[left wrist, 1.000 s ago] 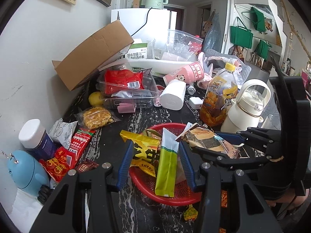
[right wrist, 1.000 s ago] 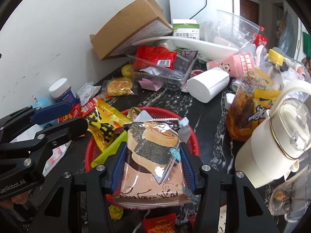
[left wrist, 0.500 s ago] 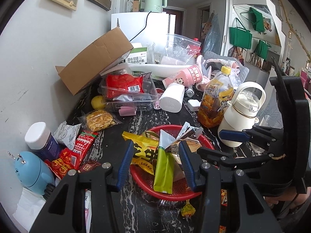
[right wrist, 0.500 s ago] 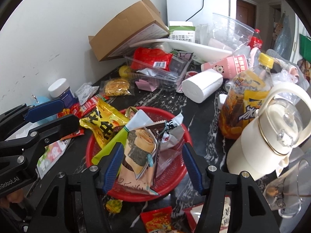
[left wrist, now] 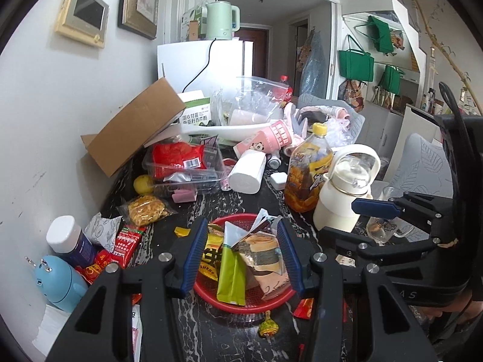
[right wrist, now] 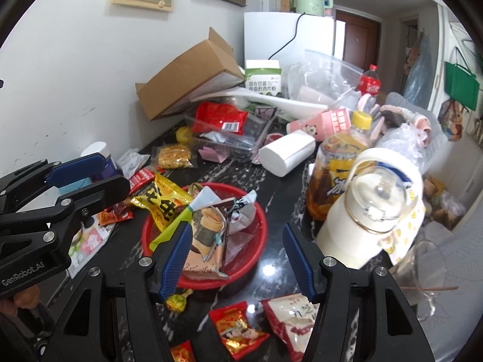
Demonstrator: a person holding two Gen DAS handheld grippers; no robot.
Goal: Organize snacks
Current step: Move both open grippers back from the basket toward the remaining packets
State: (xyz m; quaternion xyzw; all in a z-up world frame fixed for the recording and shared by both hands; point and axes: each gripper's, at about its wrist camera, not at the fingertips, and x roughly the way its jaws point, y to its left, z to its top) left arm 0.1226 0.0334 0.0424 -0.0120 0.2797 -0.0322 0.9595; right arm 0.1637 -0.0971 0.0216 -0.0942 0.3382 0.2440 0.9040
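Surface: dark marbled counter (right wrist: 280,259), cluttered, against a white wall.
Left gripper (left wrist: 243,255): spread wide, holding nothing, raised above the red basket (left wrist: 250,300).
Right gripper (right wrist: 238,256): spread wide, empty, poised at the basket's right edge.
Basket contents: seaweed snack pack (right wrist: 208,235) between the left fingers, green packet (left wrist: 231,274) and yellow packet (right wrist: 163,202) alongside.
Below right gripper: red snack packets (right wrist: 238,333) loose on counter.
Right of both: cream kettle (right wrist: 371,211).

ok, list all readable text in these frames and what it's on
"GenRobot.AI": left tool body, seen from the right wrist.
"SHENG": yellow snack bag in the red basket.
Chinese print on the white-green box, pink cup, drink bottle and red packets: too small or blurred to quote.
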